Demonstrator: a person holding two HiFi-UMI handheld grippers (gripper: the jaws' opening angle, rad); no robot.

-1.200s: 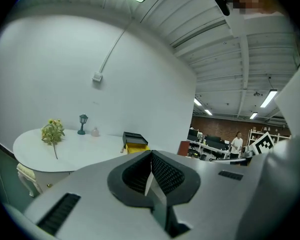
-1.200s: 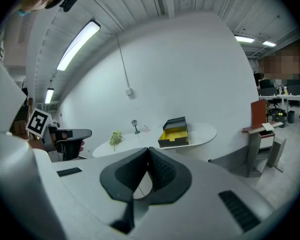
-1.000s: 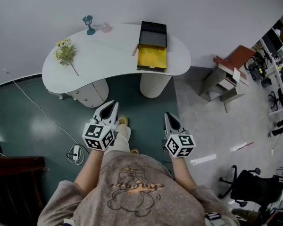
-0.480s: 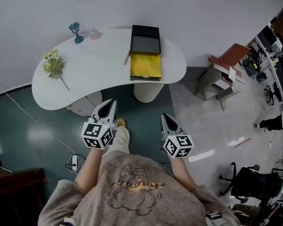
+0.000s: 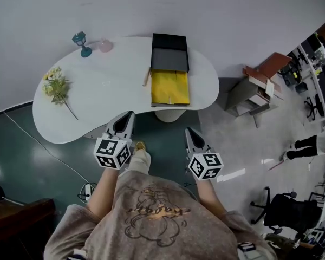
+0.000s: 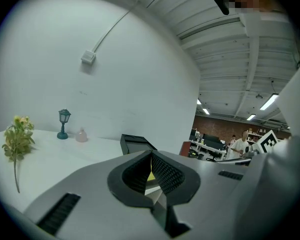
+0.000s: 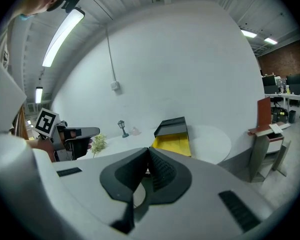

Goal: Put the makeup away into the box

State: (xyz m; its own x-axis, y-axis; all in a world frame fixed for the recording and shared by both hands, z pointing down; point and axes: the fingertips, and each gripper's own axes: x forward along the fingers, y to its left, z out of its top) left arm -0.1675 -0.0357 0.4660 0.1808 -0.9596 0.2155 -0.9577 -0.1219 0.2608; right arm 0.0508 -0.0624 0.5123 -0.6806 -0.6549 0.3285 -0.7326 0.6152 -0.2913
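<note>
An open box (image 5: pixel 170 85) with a yellow inside and a black raised lid lies on the white curved table (image 5: pixel 108 96), near its right end. A thin brown stick-like makeup item (image 5: pixel 147 76) rests just left of the box. My left gripper (image 5: pixel 129 115) is shut and empty, held over the floor just short of the table's near edge. My right gripper (image 5: pixel 188 130) also looks shut with nothing in it, below the box and off the table. The left gripper (image 6: pixel 151 154) view shows the box lid (image 6: pixel 135 144) ahead. The right gripper (image 7: pixel 148 149) view shows the box (image 7: pixel 172 141).
A flower sprig (image 5: pixel 57 85) lies at the table's left. A small teal lamp (image 5: pixel 81 43) and a pink bottle (image 5: pixel 105 46) stand at the back left. A low shelf (image 5: pixel 257 91) and office chairs (image 5: pixel 287 213) stand to the right; a power strip (image 5: pixel 88 188) lies on the floor.
The table and box have drawn closer to both grippers as the person walks up to it. Both grippers stay shut in front of the body.
</note>
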